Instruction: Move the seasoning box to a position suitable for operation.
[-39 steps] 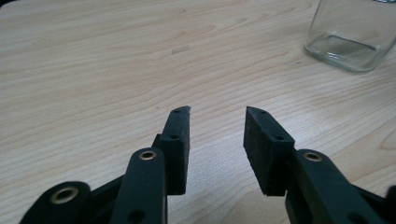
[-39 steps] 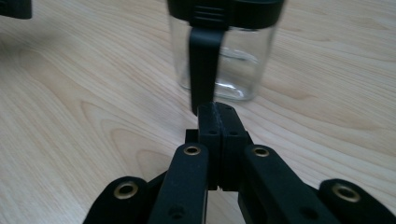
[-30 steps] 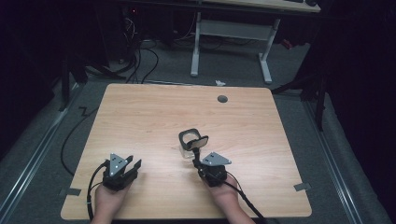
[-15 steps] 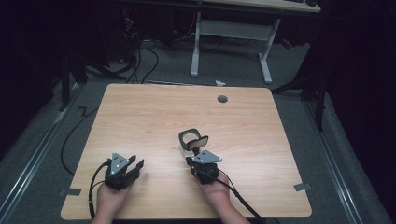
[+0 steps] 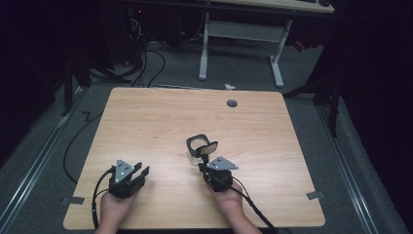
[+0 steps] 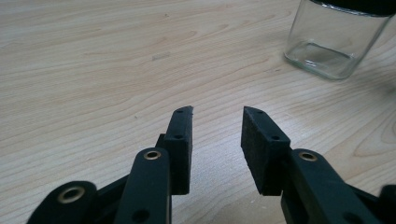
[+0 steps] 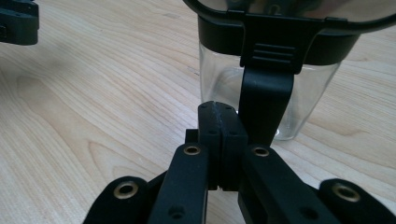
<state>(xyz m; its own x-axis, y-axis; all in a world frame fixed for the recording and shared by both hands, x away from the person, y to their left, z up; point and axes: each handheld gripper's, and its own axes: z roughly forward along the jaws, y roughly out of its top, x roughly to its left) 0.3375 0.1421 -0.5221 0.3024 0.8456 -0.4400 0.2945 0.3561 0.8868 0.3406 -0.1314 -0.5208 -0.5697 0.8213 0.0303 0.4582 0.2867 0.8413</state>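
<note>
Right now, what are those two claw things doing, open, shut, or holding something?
Left gripper: open, jaws just been closing a little, nothing between them.
Right gripper: shut, holding nothing, its tips right beside the glass jar with its open lid.

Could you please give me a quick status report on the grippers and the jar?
Left gripper open, closing, nothing between. Right gripper shut, at the jar, lid flipped open. Table bare around it.

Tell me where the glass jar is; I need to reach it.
In the high view the jar stands near the table's middle, lid hinged open, just ahead of the right gripper and right of the left gripper.
</note>
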